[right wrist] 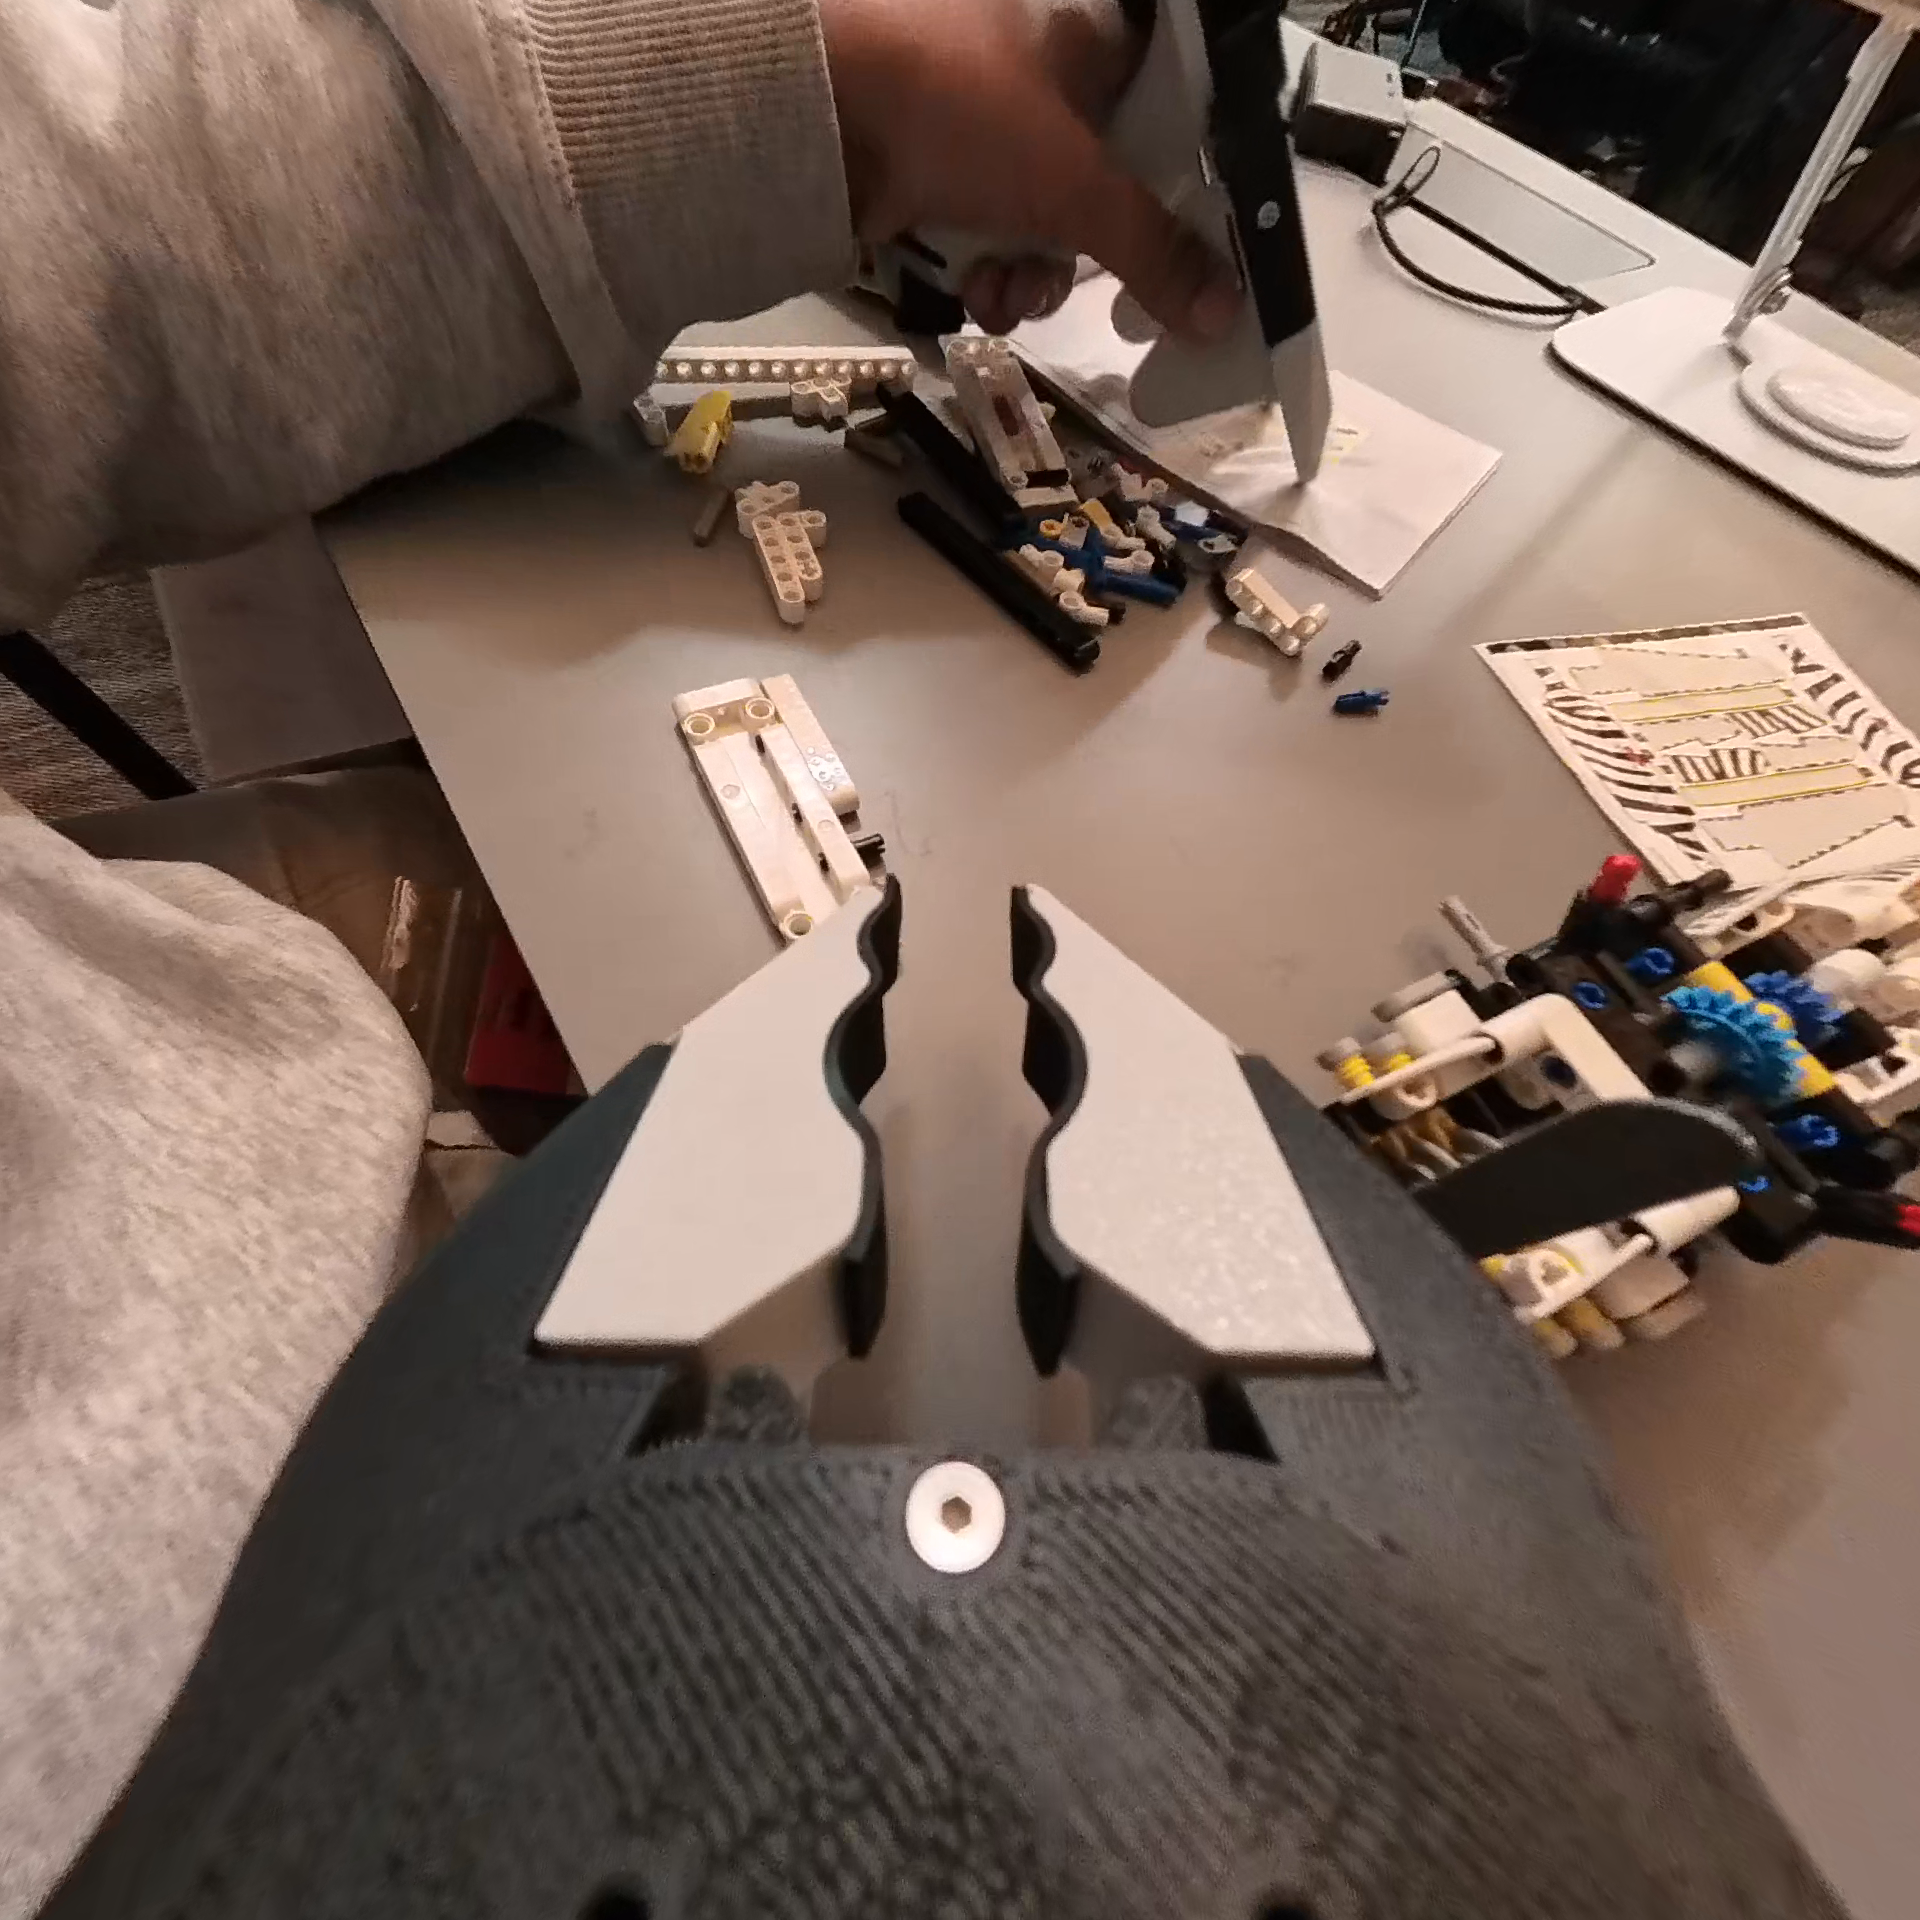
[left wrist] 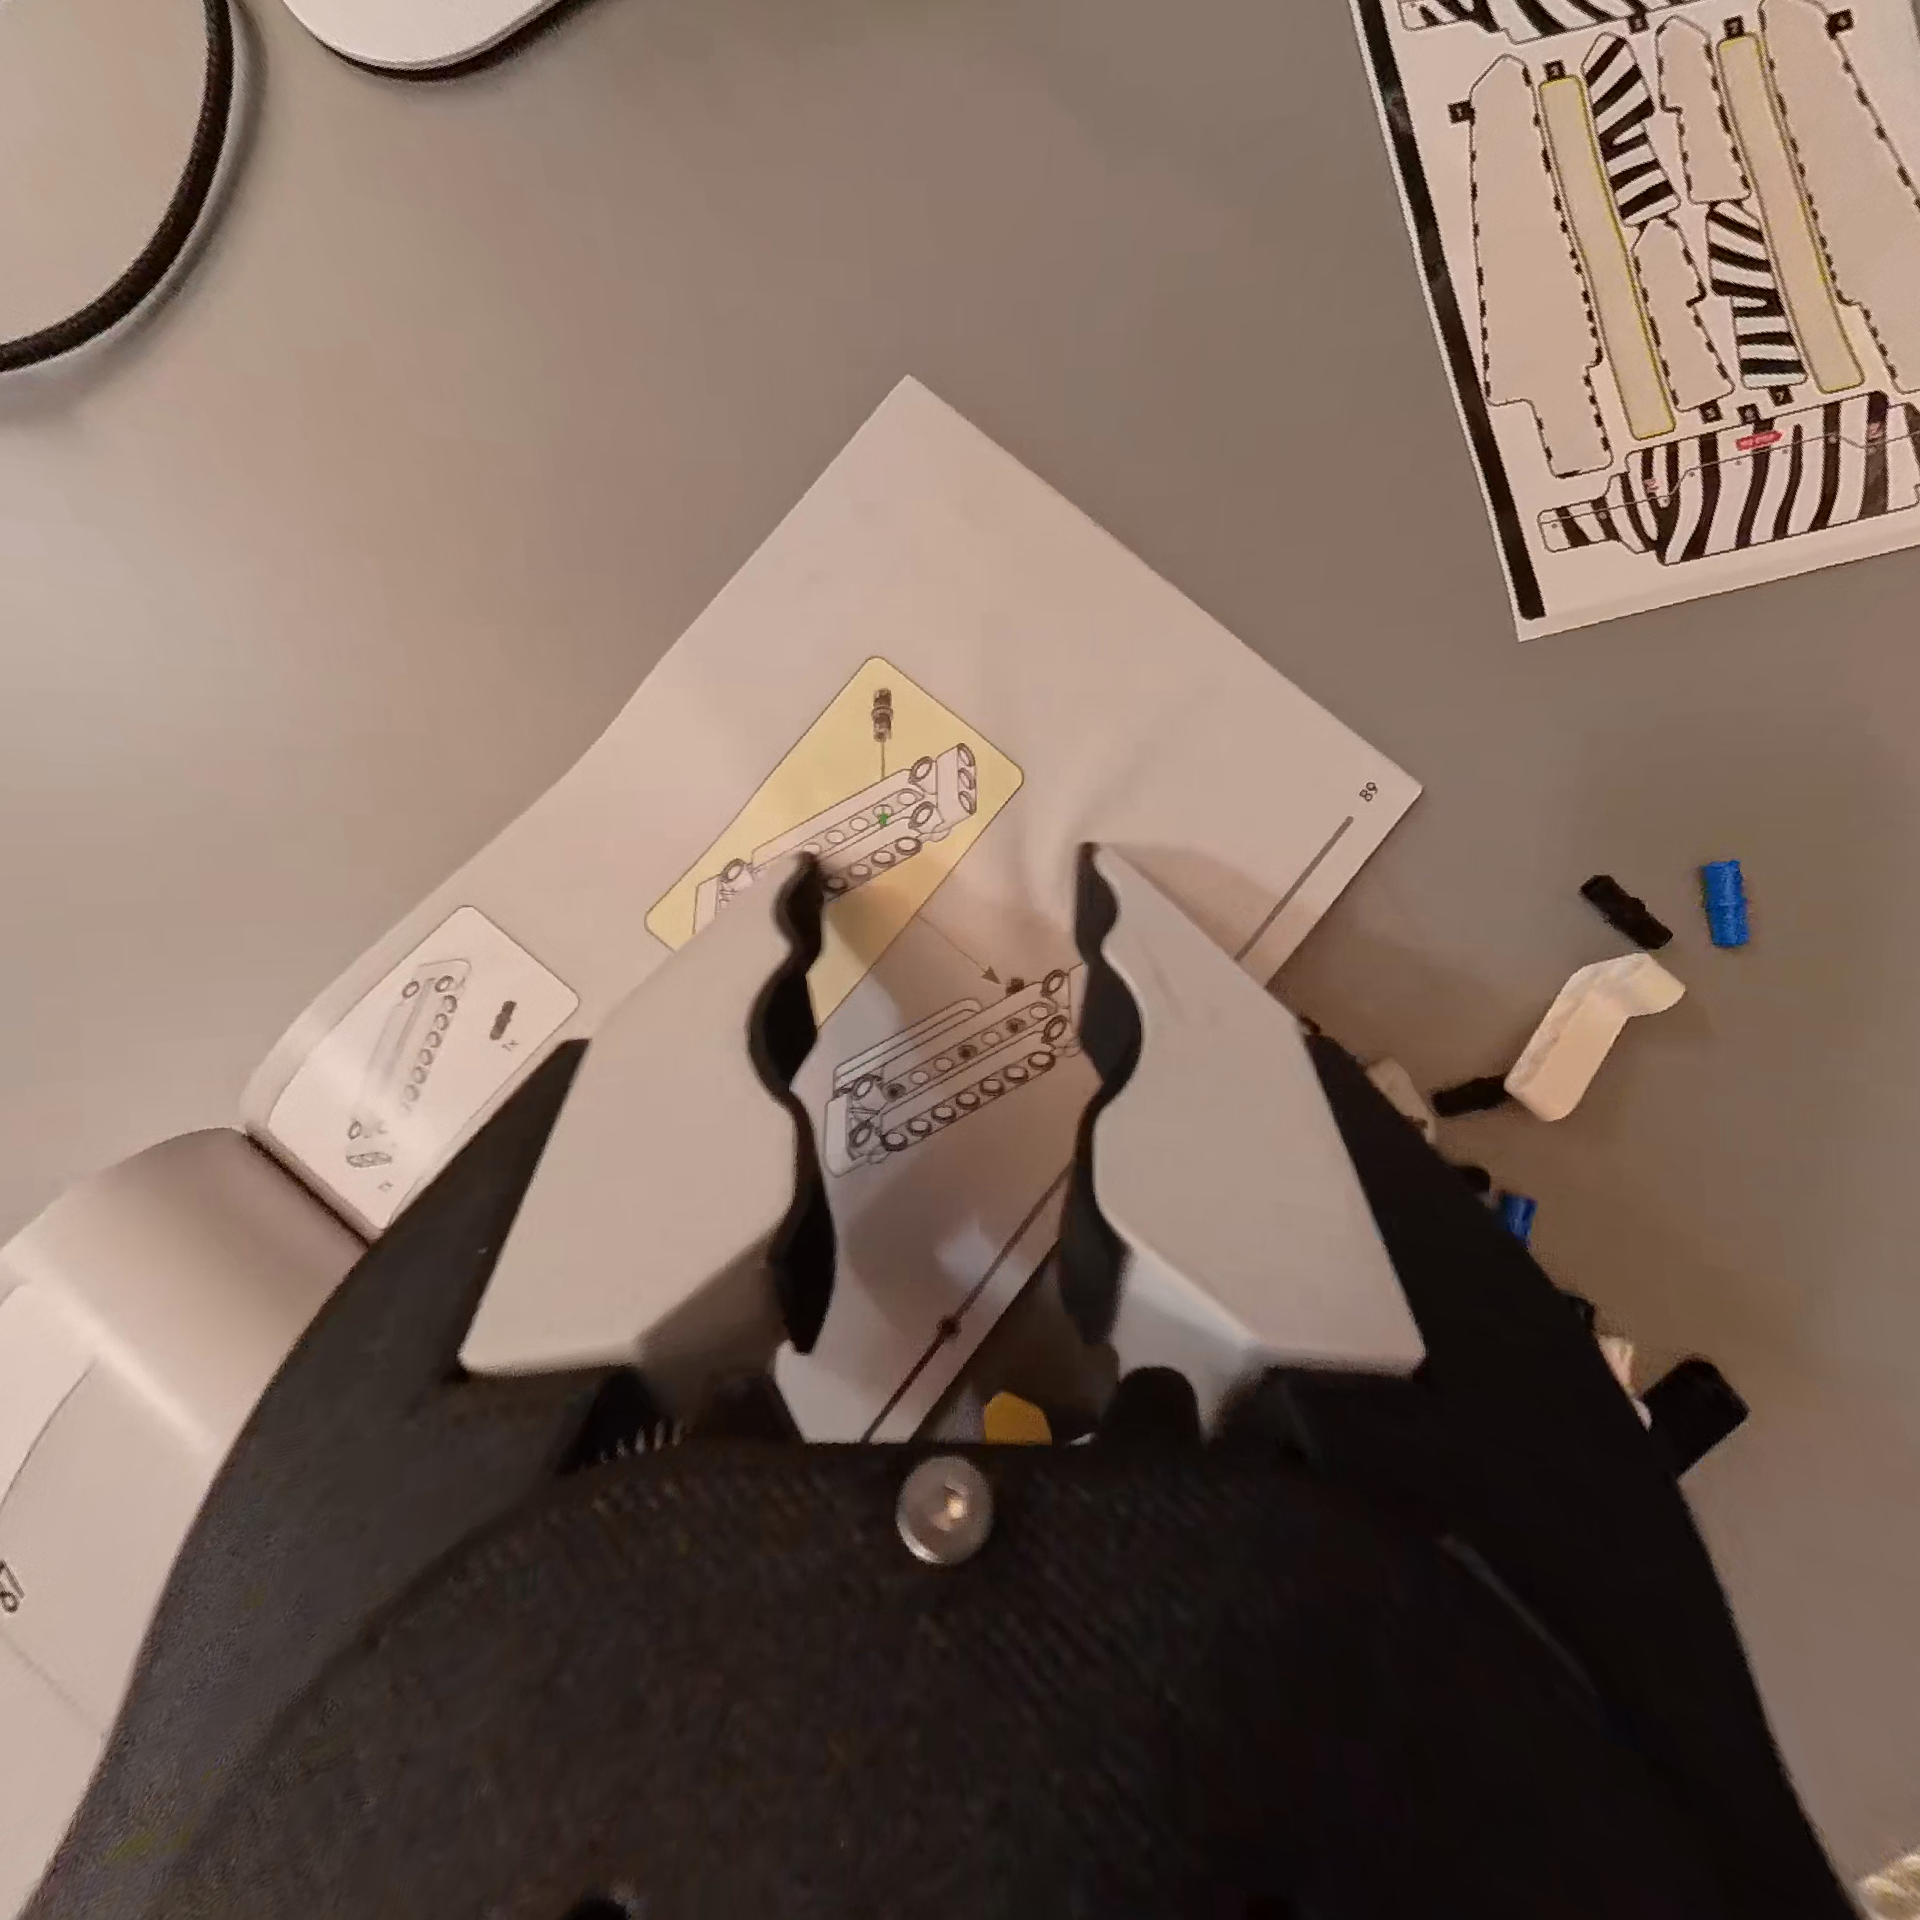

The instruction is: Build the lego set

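**Both grippers empty, lego bits spread over the desk**

Right gripper (right wrist: 956, 904) hangs above the grey desk (right wrist: 1143, 790) near its front edge, jaws spread apart with nothing between them. Just past its left fingertip lies a flat white beam assembly (right wrist: 774, 800). Off to the right, by the right edge, sits the half-built black, white and blue lego model (right wrist: 1621, 1101), with the zebra-striped sticker sheet (right wrist: 1704, 748) behind it.

Farther back, a loose heap of white, black and blue lego parts (right wrist: 1049, 520) lies mid-desk. Left gripper (left wrist: 940, 862) is released too, fingertips down on the open white instruction booklet (left wrist: 1039, 665) toward the far edge. A small blue pin (left wrist: 1727, 902) and a black pin (left wrist: 1624, 911) lie right of the booklet.
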Available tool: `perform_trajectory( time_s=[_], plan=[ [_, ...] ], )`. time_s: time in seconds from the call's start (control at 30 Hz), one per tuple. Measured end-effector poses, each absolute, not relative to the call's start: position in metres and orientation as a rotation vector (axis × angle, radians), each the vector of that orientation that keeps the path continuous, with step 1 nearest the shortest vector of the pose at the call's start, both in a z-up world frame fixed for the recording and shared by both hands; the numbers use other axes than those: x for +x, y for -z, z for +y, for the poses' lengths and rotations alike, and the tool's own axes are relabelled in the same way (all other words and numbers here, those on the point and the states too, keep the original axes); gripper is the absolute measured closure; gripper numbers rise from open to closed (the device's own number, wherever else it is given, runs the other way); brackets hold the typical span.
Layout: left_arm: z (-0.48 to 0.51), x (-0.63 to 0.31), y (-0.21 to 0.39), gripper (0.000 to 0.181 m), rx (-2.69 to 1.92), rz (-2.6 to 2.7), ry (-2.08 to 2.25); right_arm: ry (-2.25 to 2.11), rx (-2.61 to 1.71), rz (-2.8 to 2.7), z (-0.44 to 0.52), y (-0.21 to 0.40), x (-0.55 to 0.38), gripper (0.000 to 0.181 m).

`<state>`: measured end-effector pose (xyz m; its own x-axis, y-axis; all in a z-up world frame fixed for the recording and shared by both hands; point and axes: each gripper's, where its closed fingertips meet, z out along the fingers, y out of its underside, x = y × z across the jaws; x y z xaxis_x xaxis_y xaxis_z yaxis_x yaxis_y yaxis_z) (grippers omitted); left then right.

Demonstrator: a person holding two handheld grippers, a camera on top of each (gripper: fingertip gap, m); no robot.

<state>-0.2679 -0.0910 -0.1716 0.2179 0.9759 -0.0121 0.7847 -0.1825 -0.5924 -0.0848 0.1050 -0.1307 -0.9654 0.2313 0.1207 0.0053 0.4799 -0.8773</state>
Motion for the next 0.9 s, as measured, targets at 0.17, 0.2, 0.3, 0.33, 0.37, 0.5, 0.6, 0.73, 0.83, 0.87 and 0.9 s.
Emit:
perform_trajectory(
  time_s=[0.17,0.2,0.3,0.33,0.37,0.5,0.6,0.73,0.83,0.87,0.9],
  plan=[
    [-0.104,-0.270,0.172,0.179,-2.047,-1.600,-0.632,-1.448,-0.203,-2.520,0.104,0.135,-0.085,0.162],
    [-0.104,-0.270,0.171,0.180,-2.042,-1.599,-0.623,-1.439,-0.202,-2.524,0.104,0.136,-0.085,0.162],
    [-0.104,-0.270,0.170,0.181,-2.010,-1.595,-0.597,-1.413,-0.196,-2.536,0.103,0.139,-0.085,0.162],
    [-0.105,-0.269,0.169,0.181,-1.995,-1.596,-0.595,-1.405,-0.193,-2.540,0.103,0.140,-0.085,0.162],
    [-0.107,-0.268,0.166,0.181,-1.971,-1.594,-0.601,-1.397,-0.190,-2.544,0.103,0.140,-0.085,0.161],
    [-0.096,-0.267,0.136,0.135,-1.787,-1.503,-0.589,-1.375,-0.181,-2.546,0.103,0.142,-0.084,0.161],
    [-0.101,-0.264,0.159,0.080,-1.900,-1.594,-0.614,-1.357,-0.175,-2.549,0.102,0.144,-0.084,0.161],
    [-0.098,-0.263,0.174,0.083,-1.963,-1.638,-0.591,-1.330,-0.165,-2.549,0.102,0.146,-0.084,0.161],
    [-0.095,-0.260,0.171,0.119,-2.008,-1.630,-0.581,-1.305,-0.156,-2.550,0.102,0.149,-0.084,0.161],
    [-0.093,-0.260,0.171,0.131,-2.018,-1.612,-0.590,-1.297,-0.153,-2.551,0.102,0.149,-0.084,0.161],
    [-0.092,-0.260,0.171,0.139,-2.024,-1.597,-0.598,-1.289,-0.148,-2.551,0.102,0.150,-0.084,0.161]
  ],
)
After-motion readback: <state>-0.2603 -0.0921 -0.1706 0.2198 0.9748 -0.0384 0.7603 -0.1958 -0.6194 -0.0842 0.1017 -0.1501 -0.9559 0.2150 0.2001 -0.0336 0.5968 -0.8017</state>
